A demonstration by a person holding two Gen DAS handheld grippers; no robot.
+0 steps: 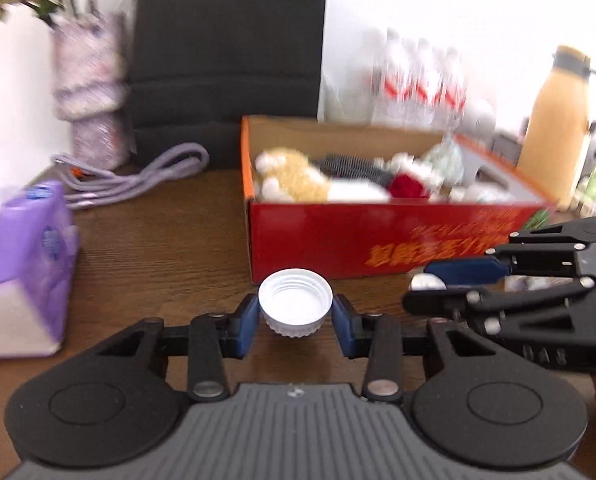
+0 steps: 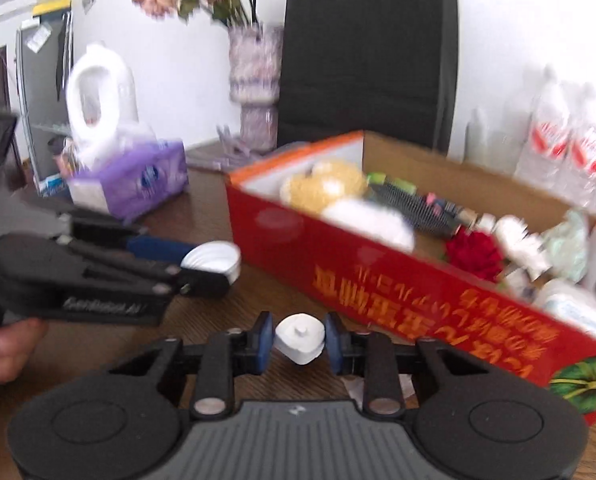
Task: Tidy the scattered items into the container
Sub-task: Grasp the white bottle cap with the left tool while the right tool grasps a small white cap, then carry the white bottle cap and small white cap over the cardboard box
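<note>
My left gripper (image 1: 295,312) is shut on a white threaded cap (image 1: 295,303), open side up, held above the wooden table in front of the red cardboard box (image 1: 377,240). My right gripper (image 2: 299,338) is shut on a small white stopper (image 2: 300,339), close to the box's red long wall (image 2: 377,276). The box holds a yellow plush toy (image 2: 325,186), a dark hairbrush (image 2: 413,208), a red flower (image 2: 473,254) and several white items. Each gripper shows in the other's view: the right one (image 1: 429,282) at the right, the left one (image 2: 214,264) at the left.
A purple tissue box (image 1: 26,264) stands at the table's left. A lilac cord (image 1: 138,180) and a patterned vase (image 1: 94,92) are behind it. A black chair back (image 1: 226,48), packed water bottles (image 1: 417,80) and a yellow flask (image 1: 557,128) stand behind the red box.
</note>
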